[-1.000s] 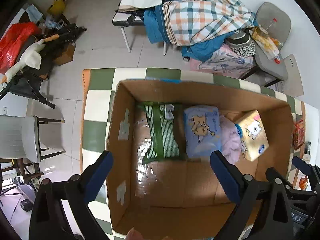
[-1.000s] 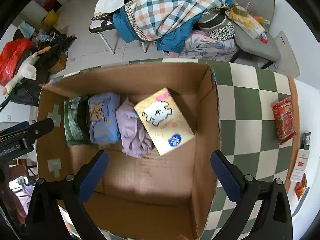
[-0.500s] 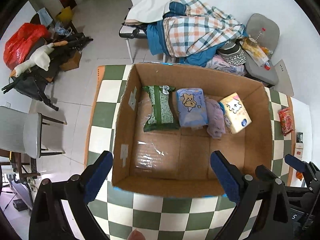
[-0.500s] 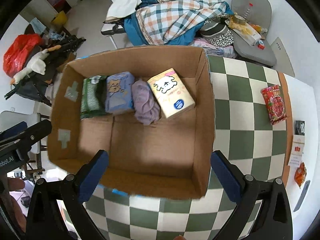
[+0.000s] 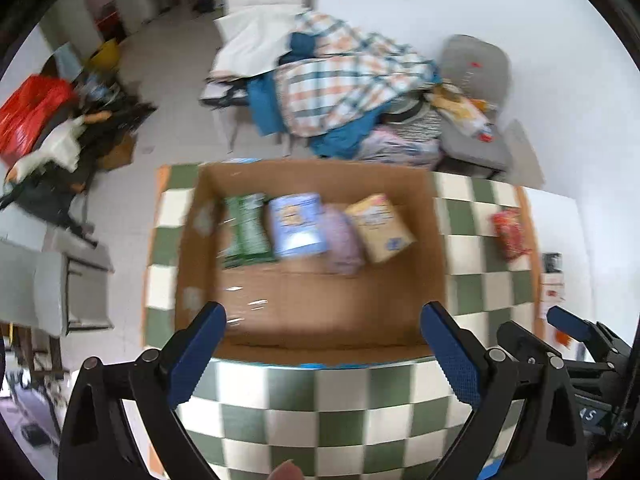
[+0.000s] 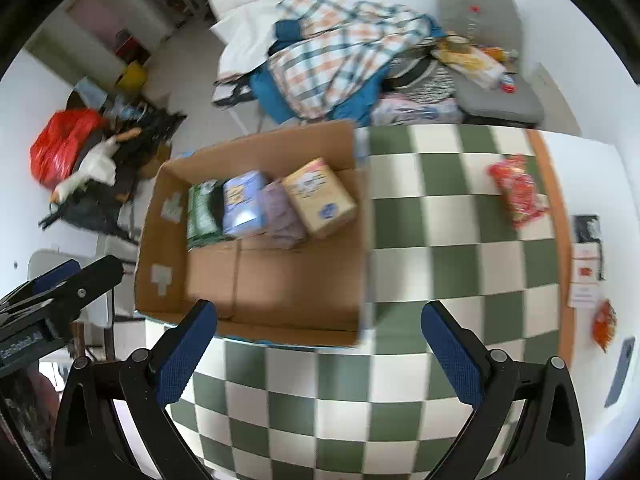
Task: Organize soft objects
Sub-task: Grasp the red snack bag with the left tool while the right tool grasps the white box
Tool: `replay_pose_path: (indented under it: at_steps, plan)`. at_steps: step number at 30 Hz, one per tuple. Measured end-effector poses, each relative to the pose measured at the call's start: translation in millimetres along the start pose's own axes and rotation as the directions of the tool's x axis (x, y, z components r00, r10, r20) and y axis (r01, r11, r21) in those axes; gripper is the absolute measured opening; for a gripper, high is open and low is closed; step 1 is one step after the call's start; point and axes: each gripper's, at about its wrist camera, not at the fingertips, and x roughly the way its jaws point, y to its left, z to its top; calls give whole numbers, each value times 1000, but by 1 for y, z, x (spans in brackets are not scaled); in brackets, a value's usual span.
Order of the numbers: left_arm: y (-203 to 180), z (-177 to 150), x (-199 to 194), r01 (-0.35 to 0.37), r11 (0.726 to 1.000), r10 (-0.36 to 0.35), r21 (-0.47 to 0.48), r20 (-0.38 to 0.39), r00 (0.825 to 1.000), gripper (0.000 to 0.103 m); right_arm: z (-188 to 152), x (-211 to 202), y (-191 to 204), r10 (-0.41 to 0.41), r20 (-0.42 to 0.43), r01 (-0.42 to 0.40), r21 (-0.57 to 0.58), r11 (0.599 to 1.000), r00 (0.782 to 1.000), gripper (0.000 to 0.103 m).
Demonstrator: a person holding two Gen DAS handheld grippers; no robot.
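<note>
An open cardboard box [image 5: 434, 236] [image 6: 160, 216] stands on the green-and-white checked table [image 5: 320, 408] [image 6: 460, 220]. Along its far side lie a green pack [image 5: 246, 230] [image 6: 200, 214], a blue pack [image 5: 298, 226] [image 6: 242, 204], a purple cloth bundle [image 5: 342, 240] [image 6: 282, 214] and a yellow tissue pack [image 5: 380, 226] [image 6: 320, 196]. My left gripper [image 5: 322, 324] is open and empty, above the box's near edge. My right gripper [image 6: 318, 322] is open and empty, over the table by the box's near right corner. A red snack pack [image 5: 510, 232] [image 6: 518, 192] lies on the table to the right.
Behind the table a chair holds a heap of plaid and blue cloth [image 5: 340, 88] [image 6: 332, 64]. A grey chair [image 6: 492, 80] with bags stands at the back right. A red bag and clutter [image 6: 64, 148] sit on the floor at left. Small cards and packets [image 6: 586, 276] lie at the table's right edge.
Both grippers have pulled back and up from the box. The box now looks smaller and farther, and more of the checked table shows in front. Both stay open.
</note>
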Motion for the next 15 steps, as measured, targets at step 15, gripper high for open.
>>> replay_pose_path:
  at_steps: [15]
  plan:
    - [-250,53,119,158,971,-106,178,-273,956,100,-9,-20,-294,-247,-54,250,357,900,967,103]
